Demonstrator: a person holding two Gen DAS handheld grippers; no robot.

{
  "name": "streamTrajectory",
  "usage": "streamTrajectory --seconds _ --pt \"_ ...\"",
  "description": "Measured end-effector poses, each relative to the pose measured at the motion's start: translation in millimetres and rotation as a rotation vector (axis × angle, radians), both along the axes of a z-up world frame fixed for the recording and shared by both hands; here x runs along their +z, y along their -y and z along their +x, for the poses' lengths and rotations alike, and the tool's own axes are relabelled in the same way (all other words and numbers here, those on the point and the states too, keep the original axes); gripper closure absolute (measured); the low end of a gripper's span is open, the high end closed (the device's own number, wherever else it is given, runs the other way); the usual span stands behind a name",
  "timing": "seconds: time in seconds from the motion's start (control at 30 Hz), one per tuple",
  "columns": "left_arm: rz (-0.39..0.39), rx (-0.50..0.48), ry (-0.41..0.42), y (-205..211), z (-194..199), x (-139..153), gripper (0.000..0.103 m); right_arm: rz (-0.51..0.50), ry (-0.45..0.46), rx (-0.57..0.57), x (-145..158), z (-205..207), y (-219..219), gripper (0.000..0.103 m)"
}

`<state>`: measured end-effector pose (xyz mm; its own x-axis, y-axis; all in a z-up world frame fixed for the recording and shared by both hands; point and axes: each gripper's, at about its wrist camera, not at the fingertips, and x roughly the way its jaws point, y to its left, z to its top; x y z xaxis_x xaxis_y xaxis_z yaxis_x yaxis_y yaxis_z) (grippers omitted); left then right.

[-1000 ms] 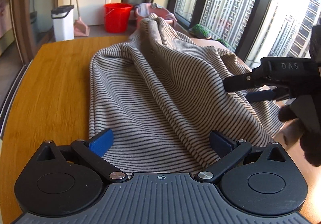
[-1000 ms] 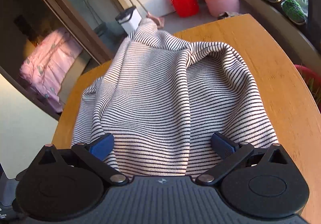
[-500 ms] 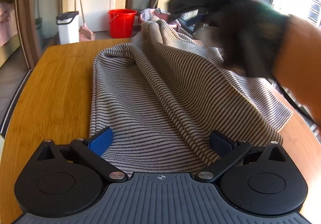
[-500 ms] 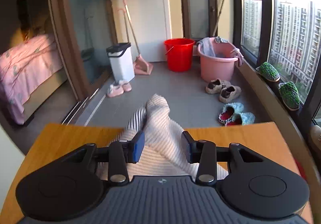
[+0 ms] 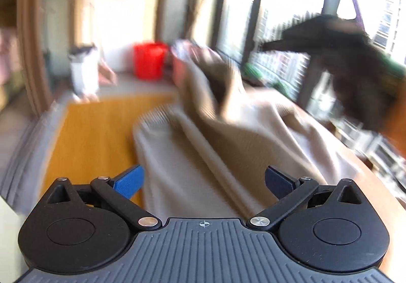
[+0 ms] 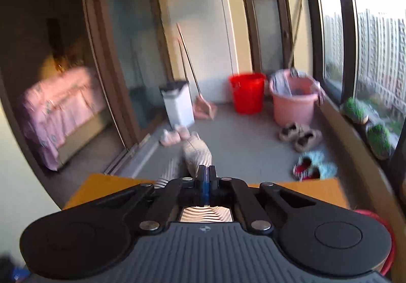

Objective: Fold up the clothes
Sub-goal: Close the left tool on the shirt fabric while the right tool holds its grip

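Fingers of the right gripper are clamped on a far bunch of the soft, light striped garment draped over the tabletop, left gripper spread wide at the near hem; edges judged best gripped.

- Striped garment: pale cloth with fine dark stripes, blurred in the left wrist view.
- Spread rumpled over the right part of the wooden table, long folds running from near to far.
- Far end pulled up into a peak, above the table's far edge.
- Near edge low, close to the camera.
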<state>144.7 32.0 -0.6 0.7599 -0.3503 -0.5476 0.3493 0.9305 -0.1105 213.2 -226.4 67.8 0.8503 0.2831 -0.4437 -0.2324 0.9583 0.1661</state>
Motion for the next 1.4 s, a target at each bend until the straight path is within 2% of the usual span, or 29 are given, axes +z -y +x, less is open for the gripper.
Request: streamTrajectory --seconds 0.07,0.13,0.2,0.3,0.37,0.47,0.5,0.57,0.6,0.63,0.7,0.87,1.0,1.1,1.17,1.2,1.23,1.27,1.3,1.4 --pt "0.005 0.025 0.022 11 19 9 0.000 -0.002 0.054 0.019 20 -30 17 0.103" --pt "0.029 0.024 0.026 33 37 10 0.000 -0.015 0.061 0.020 24 -42 25 0.103" --pt "0.049 0.014 -0.006 52 62 5 0.000 -0.031 0.049 0.014 21 -46 30 0.103" --pt "0.019 0.018 -0.097 69 76 -11 0.005 -0.026 0.014 0.009 9 -44 32 0.102" --pt "0.009 0.011 -0.149 76 72 -26 0.022 -0.002 -0.020 0.018 -3 -31 25 0.097" --pt "0.048 0.054 -0.154 73 55 -43 0.038 0.028 -0.067 0.033 -19 -12 14 0.088" --pt "0.034 0.067 -0.151 68 50 -44 0.041 0.025 -0.076 0.041 -22 -10 8 0.086" --pt "-0.015 0.078 -0.165 56 41 -43 0.059 0.018 -0.095 0.056 -28 -4 -5 0.083" --pt "-0.040 0.083 -0.172 50 36 -42 0.061 0.014 -0.104 0.064 -31 -1 -11 0.077" --pt "-0.051 0.083 -0.173 47 30 -42 0.064 0.011 -0.114 0.071 -34 2 -17 0.066" --pt "-0.031 0.073 -0.153 44 16 -45 0.065 0.004 -0.132 0.087 -40 8 -29 0.057" --pt "-0.091 0.068 -0.218 26 -10 -45 0.065 -0.040 -0.157 0.076 -50 18 -54 0.053" --pt "-0.111 0.049 -0.242 15 -35 -45 0.064 -0.084 -0.210 0.034 -62 30 -69 0.041" --pt "-0.119 0.038 -0.238 8 -49 -47 0.062 -0.099 -0.283 0.022 -80 33 -73 0.041" --pt "-0.122 0.035 -0.234 5 -52 -47 0.062 -0.109 -0.299 0.014 -88 26 -74 0.050" --pt "-0.124 0.034 -0.233 4 -53 -46 0.062 -0.119 -0.294 0.019 -90 21 -74 0.066" --pt "-0.126 0.033 -0.232 3 -54 -46 0.060 -0.138 -0.268 0.034 -88 14 -74 0.087" --pt "-0.126 0.033 -0.231 3 -55 -46 0.058 -0.154 -0.239 0.044 -83 5 -74 0.100" --pt "-0.124 0.033 -0.230 3 -56 -46 0.056 -0.153 -0.214 0.053 -76 -3 -71 0.103" --pt "-0.119 0.042 -0.219 1 -59 -44 0.041 -0.101 -0.145 0.087 -46 -30 -56 0.103"
